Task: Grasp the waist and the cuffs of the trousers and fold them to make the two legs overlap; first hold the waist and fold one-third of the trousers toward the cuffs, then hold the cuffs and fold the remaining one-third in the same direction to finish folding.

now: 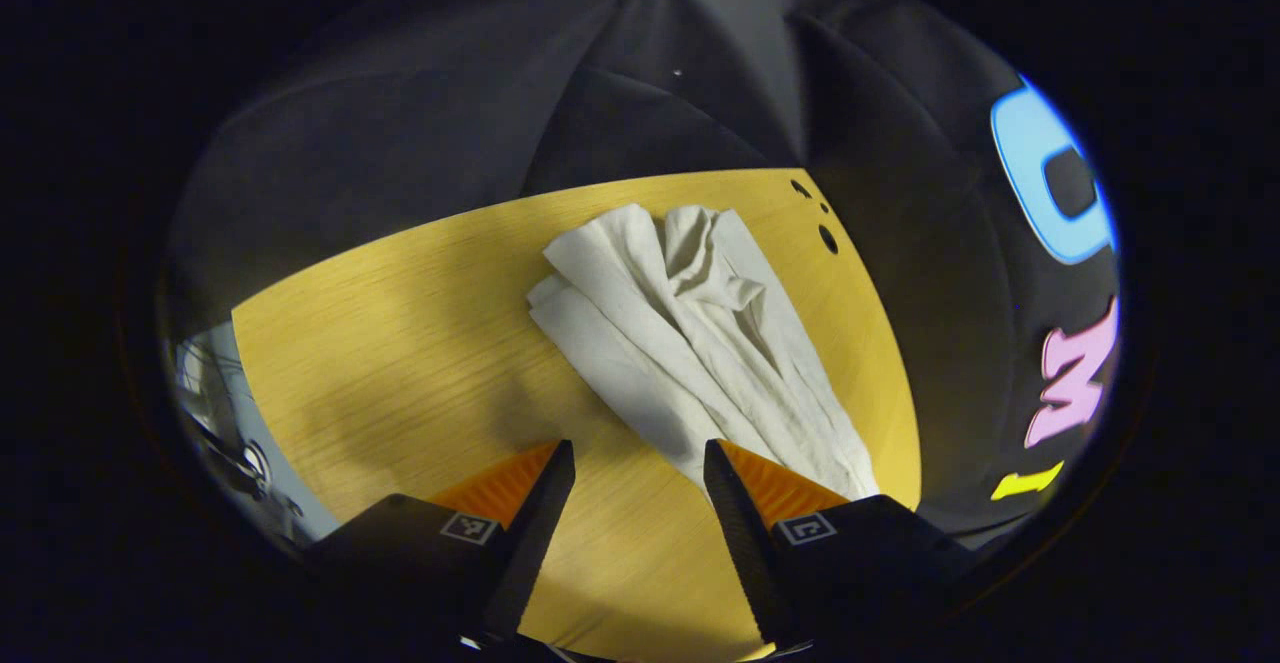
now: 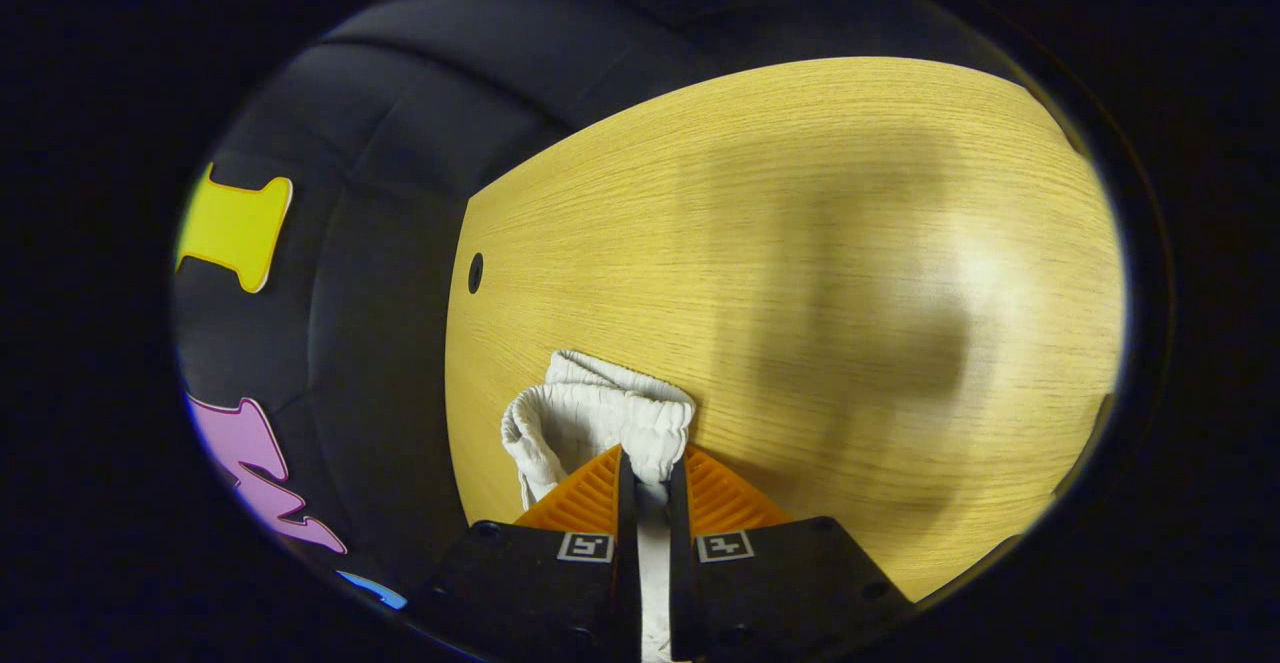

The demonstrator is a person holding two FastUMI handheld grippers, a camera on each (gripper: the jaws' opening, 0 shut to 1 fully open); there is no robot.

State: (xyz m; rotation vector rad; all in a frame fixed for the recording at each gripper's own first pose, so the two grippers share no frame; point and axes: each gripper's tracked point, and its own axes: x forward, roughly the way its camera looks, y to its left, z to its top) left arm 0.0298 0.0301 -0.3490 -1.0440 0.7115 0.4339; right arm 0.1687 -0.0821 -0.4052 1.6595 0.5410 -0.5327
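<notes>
**On the wooden table: waist pinched, cuffs waiting**

On the wooden table (image 1: 400, 343), toward its far corner, we see the pale trousers (image 1: 690, 343) lying long and bunched, the legs roughly one over the other. In the right gripper view the gathered elastic waist (image 2: 600, 413) sits just ahead of the right gripper (image 2: 650, 478), whose fingers are drawn narrow with cloth pressed between them. We judge this grip is there so the waist can be carried over toward the cuffs.

The left gripper (image 1: 640, 473) hangs above bare wood with its fingers spread wide and nothing between them, one finger just at the near end of the cloth. We take it as ready to steady or catch that end while the first third-fold is made.
</notes>
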